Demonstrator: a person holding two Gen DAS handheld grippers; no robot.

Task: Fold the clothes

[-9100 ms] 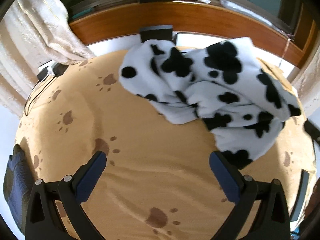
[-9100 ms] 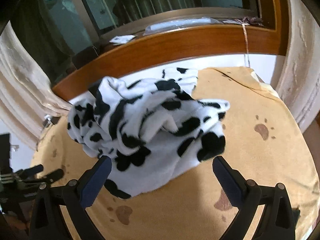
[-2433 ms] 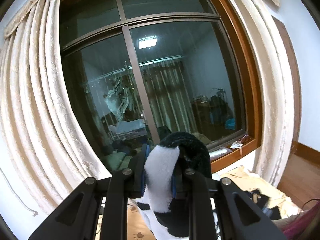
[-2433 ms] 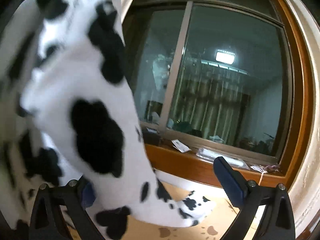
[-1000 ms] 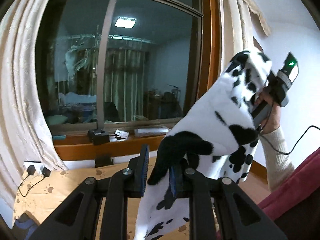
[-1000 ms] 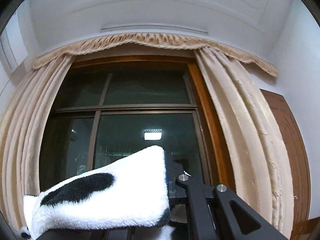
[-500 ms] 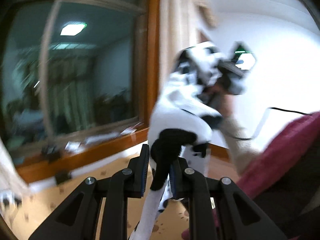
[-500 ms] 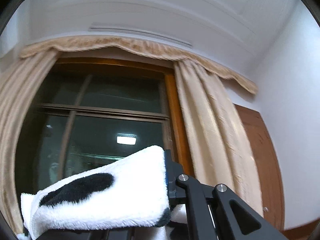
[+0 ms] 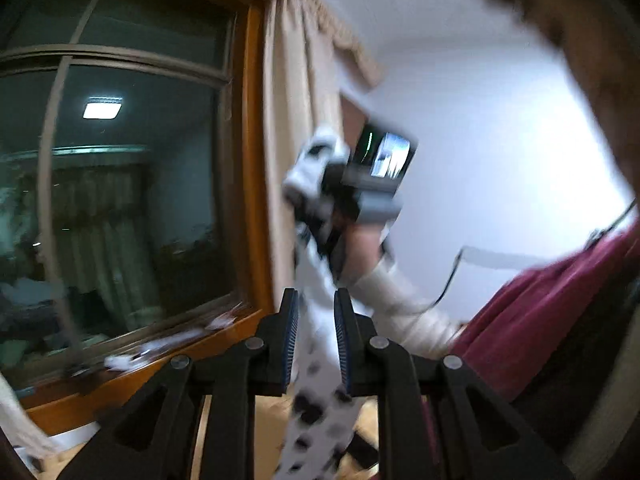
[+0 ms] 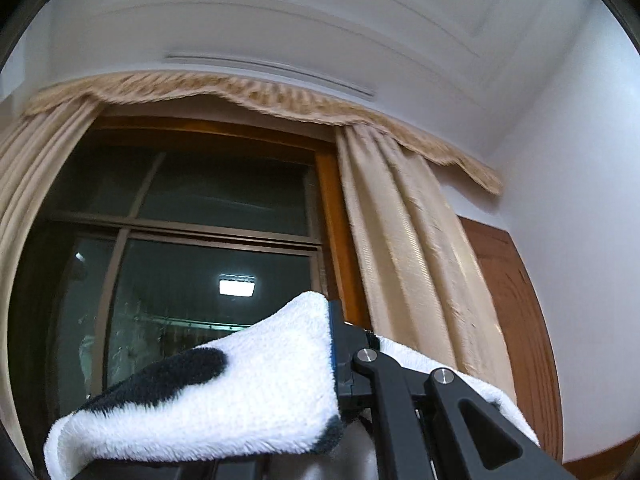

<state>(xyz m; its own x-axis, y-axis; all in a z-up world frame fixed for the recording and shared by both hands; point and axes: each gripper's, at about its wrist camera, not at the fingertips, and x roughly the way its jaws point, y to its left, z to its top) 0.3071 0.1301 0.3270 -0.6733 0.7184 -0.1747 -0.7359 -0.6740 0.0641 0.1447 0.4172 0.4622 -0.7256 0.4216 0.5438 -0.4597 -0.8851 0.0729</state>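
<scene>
A white fleece garment with black spots (image 9: 320, 412) hangs down from my right gripper (image 9: 340, 200), which a hand holds up high in the left wrist view. In the right wrist view that gripper (image 10: 334, 344) is shut on a white fold with a black patch (image 10: 240, 392), which drapes over and hides its left finger. My left gripper (image 9: 316, 300) is lower, and its jaws are opening. The hanging cloth shows in the gap behind its blue pads (image 9: 290, 340), and they do not press on it. The left wrist view is motion-blurred.
A dark window (image 9: 120, 200) with a wooden frame and a cluttered sill (image 9: 160, 356) is on the left, with a beige curtain (image 9: 296, 120) beside it. A person's maroon clothing (image 9: 540, 320) fills the right. The tan bed cover (image 9: 272, 432) lies below.
My left gripper's jaws have parted and let go of the black-patched fold they pinched. Its view has swung right towards the raised right gripper. The right gripper has tilted slightly, still gripping.
</scene>
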